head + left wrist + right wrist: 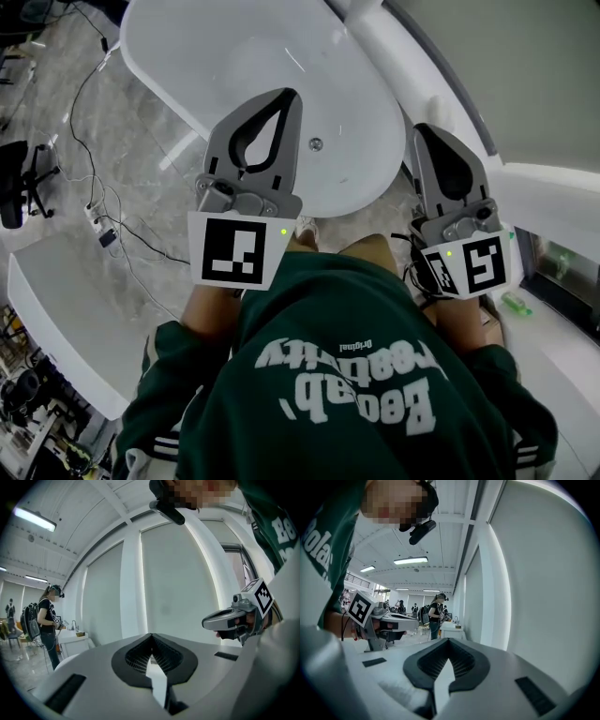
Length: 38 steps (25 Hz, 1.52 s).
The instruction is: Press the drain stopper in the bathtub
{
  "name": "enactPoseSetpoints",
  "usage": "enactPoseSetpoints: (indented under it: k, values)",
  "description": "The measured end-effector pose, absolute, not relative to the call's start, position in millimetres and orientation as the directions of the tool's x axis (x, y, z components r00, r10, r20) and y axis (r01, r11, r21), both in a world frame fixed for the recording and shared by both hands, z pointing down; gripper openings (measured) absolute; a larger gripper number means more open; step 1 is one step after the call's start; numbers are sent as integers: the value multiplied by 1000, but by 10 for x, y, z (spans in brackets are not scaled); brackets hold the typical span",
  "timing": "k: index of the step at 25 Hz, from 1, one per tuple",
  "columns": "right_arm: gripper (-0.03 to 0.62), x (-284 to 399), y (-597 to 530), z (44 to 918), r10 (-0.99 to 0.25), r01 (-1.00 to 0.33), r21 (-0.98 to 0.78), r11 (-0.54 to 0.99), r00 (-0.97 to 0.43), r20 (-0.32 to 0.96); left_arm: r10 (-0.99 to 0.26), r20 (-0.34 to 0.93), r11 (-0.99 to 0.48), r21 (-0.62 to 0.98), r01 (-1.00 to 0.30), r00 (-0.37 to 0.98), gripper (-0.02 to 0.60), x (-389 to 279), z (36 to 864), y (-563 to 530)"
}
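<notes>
In the head view a white oval bathtub [206,56] lies below me, with a small round chrome drain stopper [316,143] on its floor near the close end. My left gripper [292,94] hangs above the tub with its tips a little up and left of the stopper, jaws shut and empty. My right gripper [419,129] is over the tub's right rim, also shut and empty. The left gripper view shows its jaws [151,635] closed tip to tip against a pale wall, with the right gripper [229,618] alongside. In the right gripper view the jaws [449,640] meet as well.
Black cables [94,178] and a power strip [105,234] lie on the marble floor left of the tub. A white counter [56,309] stands at lower left and a white ledge [441,66] runs along the right. Other people [436,613] stand in the room beyond.
</notes>
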State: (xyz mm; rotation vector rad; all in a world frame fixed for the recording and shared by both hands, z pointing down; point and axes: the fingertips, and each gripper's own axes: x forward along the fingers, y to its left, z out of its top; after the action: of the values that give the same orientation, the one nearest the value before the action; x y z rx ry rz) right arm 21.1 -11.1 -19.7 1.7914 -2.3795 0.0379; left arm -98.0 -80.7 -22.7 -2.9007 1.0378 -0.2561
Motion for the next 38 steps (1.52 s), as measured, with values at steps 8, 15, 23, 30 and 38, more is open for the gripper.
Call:
enactPoseSetpoints:
  k: [8,15,23,30,38]
  values:
    - [14,433,-250,-273,-959,-967,58,246,-234,159,-649,138,-760,-85,-644,748,9,-821,-295,-1028]
    - [14,462,-300,-278,-938,-944,48,327,-317,143,-680,80,-733,-82,-675,729,9,-718,-342,-968]
    - [14,692,-701,32,-874,-890,-17,457,-452,181,-745,141,-666,-111,-738,652,9,-589,-187,-1041]
    - [14,860,-1068,500,-832,-858,-57,510,-510,220,-725,299,-674,-127,-728,620,9,-423,272,-1150]
    - [14,762,-1252,1202,-725,-775,-12,632,-597,344,-750,383,-617,-111,-779,539,9,-305,735,-1254]
